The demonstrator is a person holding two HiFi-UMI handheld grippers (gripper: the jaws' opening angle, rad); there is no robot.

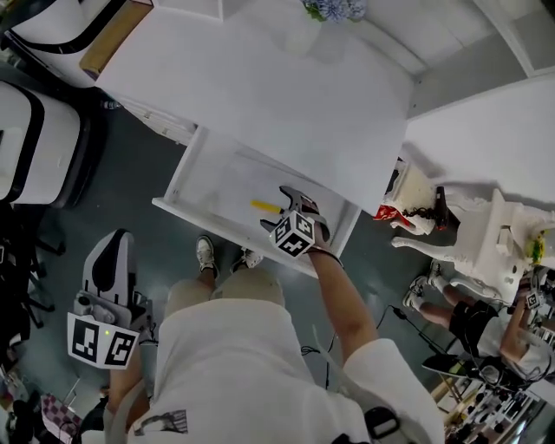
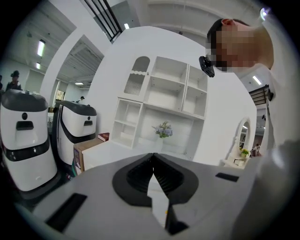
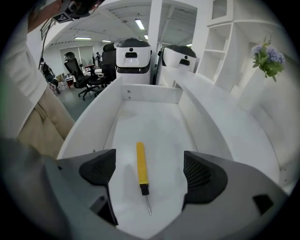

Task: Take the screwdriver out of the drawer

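A yellow-handled screwdriver (image 3: 142,169) with a black collar and thin metal tip lies flat on the floor of the open white drawer (image 3: 96,117). In the head view the screwdriver (image 1: 265,206) shows as a short yellow bar inside the drawer (image 1: 186,165). My right gripper (image 3: 147,176) hovers over the drawer, open, with the screwdriver between its jaws but untouched; the head view shows this gripper (image 1: 290,208) just right of the yellow handle. My left gripper (image 1: 100,305) hangs low beside the person's leg, away from the drawer; its jaws (image 2: 153,174) meet, shut on nothing.
The drawer sticks out from a white desk (image 1: 286,95) with a flower vase (image 1: 334,10) at its back. White robot units (image 1: 35,139) stand to the left. A white side table (image 1: 486,147) and ornate white furniture (image 1: 473,243) stand to the right. Another person (image 1: 473,321) sits at far right.
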